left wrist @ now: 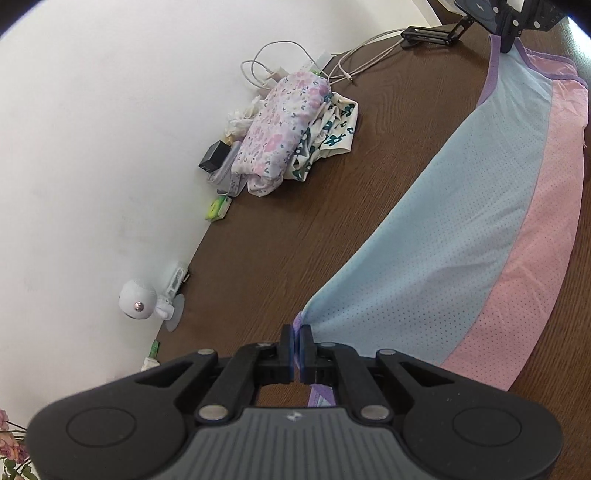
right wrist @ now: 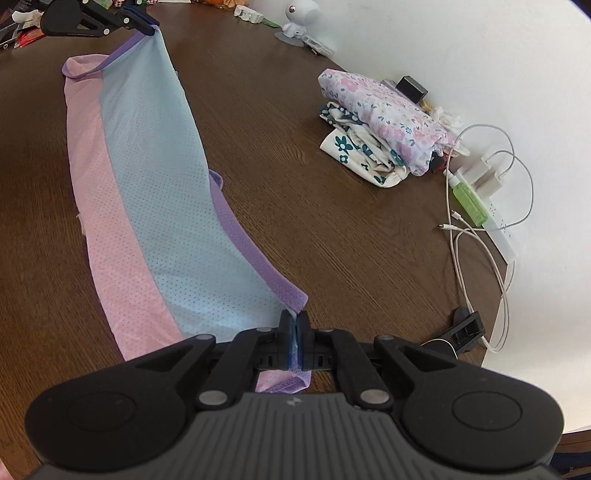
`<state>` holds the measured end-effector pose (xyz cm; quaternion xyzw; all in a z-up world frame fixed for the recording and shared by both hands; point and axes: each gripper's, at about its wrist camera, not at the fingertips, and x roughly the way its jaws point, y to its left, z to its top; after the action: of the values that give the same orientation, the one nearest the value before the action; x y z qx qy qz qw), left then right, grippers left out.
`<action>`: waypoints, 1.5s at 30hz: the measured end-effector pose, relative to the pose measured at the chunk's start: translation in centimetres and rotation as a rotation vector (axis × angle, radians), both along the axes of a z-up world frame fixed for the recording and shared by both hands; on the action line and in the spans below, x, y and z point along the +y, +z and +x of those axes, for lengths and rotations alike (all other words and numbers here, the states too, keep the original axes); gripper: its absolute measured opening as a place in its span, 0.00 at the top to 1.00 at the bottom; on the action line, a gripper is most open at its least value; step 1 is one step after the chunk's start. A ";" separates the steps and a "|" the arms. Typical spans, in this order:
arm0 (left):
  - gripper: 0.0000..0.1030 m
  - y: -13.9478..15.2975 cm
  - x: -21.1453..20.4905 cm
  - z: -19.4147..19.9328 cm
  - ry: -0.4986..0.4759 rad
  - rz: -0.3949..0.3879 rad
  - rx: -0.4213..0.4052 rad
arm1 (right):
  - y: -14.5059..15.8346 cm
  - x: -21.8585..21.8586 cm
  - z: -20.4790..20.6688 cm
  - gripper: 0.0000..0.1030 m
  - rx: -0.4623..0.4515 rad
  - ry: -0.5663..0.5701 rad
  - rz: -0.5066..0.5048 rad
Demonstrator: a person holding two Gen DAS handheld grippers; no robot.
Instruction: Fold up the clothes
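Left gripper (left wrist: 298, 334), jaws pressed together, pinches one purple-trimmed corner of the mesh garment (left wrist: 461, 229); right gripper (right wrist: 294, 323), jaws likewise closed, pinches the opposite corner. The garment, blue panel over pink, stretches between them, the pink part lying on the brown wooden table (right wrist: 332, 240). In the right wrist view, a pile of floral clothes (right wrist: 384, 125) sits at 2 o'clock beside the wall, white charging cables (right wrist: 476, 258) at 3 o'clock, and a small white camera (right wrist: 301, 14) at 12 o'clock.

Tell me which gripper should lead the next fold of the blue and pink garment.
Neither clearly: left gripper and right gripper are each shut on an opposite end of the garment, stretched between them over the table. They likely should move together.
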<state>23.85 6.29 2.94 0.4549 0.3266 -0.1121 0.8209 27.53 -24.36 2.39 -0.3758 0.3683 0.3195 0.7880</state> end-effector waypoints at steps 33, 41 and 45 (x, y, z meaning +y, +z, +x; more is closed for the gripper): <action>0.82 -3.7 -1.7 -4.4 0.141 -0.575 0.096 | -3.0 -1.8 -6.7 0.56 0.036 -0.324 0.535; 0.90 -4.5 -2.6 -6.7 0.133 -0.541 0.106 | -4.1 -1.9 -7.3 0.57 0.062 -0.326 0.429; 0.91 -4.1 -3.4 -8.4 0.110 -0.536 0.101 | -3.8 -3.1 -8.0 0.57 0.079 -0.309 0.395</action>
<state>15.46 2.92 -1.11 0.1969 0.3500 -0.1724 0.8994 19.49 -27.48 -1.44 -0.1410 0.3823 0.2755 0.8707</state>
